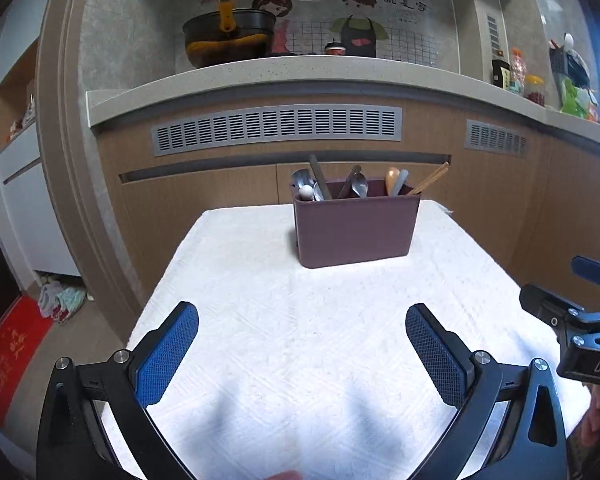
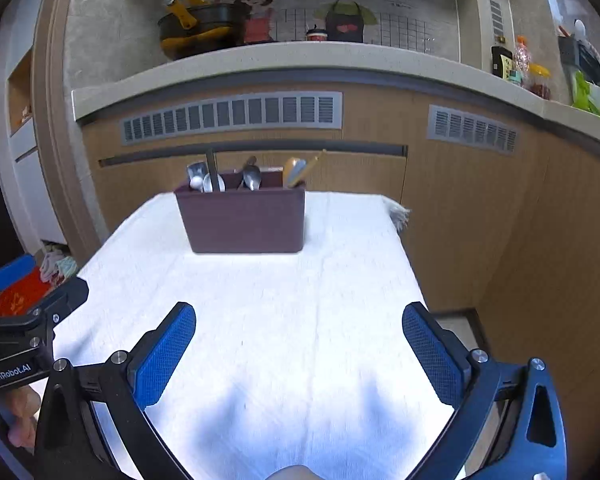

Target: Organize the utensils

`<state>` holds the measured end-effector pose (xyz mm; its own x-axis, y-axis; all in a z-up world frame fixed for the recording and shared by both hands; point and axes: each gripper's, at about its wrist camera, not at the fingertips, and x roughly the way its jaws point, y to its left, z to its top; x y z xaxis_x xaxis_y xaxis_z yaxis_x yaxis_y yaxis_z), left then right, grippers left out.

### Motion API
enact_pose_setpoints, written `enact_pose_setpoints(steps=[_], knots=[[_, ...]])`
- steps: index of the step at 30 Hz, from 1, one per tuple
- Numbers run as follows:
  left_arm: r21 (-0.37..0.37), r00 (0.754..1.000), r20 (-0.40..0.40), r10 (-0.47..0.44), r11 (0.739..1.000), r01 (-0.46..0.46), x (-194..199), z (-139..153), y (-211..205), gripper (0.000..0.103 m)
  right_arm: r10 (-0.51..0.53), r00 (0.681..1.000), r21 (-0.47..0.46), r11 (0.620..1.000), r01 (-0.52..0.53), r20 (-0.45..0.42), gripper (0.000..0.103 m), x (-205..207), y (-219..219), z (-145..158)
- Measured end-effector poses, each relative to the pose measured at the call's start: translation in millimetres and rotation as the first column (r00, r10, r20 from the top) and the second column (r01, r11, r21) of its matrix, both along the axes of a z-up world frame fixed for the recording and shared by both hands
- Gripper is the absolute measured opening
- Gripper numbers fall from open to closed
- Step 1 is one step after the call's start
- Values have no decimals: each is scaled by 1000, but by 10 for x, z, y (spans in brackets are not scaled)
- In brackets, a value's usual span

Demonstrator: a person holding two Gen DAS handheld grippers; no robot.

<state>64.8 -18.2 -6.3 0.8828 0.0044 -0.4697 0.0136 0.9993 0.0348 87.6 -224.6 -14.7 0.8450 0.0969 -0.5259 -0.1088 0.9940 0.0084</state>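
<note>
A dark purple utensil holder [image 1: 354,230] [image 2: 244,220] stands upright at the far end of a table under a white cloth [image 1: 300,320] [image 2: 260,312]. Metal spoons [image 1: 358,185] [image 2: 252,178], a wooden spoon [image 1: 392,179] [image 2: 290,171] and chopsticks [image 1: 430,179] stick out of its compartments. My left gripper [image 1: 302,322] is open over the bare cloth, well short of the holder, nothing between its blue pads [image 1: 168,354]. My right gripper [image 2: 299,320] is likewise open and empty over the cloth. Each gripper shows at the other view's edge: the right gripper [image 1: 572,320], the left gripper [image 2: 28,320].
Behind the table runs a wooden cabinet front [image 1: 220,196] with grey vents [image 1: 278,126] under a stone counter [image 1: 300,70]. A black and yellow pot [image 1: 228,36] and jars [image 1: 534,90] sit on the counter. A red mat [image 1: 8,356] and cloths lie on the floor at left.
</note>
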Motion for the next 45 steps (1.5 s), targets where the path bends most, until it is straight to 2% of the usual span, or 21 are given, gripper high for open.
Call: enact_pose_setpoints(steps=[3,6,10,21,45], knots=[[6,1000,4,-3,1000,3,-31,3,-24,103,-16,1000,-34,999,17,16,103,-46,15,-10],[11,1000,14,2,1000,-2,-60,14,-35,103,-13,1000,-30,999,14,27,103,-68,18,4],[12,1000,-9,-7,1000,7,-44,-2,-57,103,-7,1000,-48,999,9,29,103,-59,41,-13],[-14,999,-42,1,1000,-2,0,-41,-15,103,-3,1000,-34,999,3,3,103,-43,27,-69],[-29,999,-50,-12,1000,10,16,-43,19,103,-4,1000,-35,999,4,7,103,-43,43,-43]])
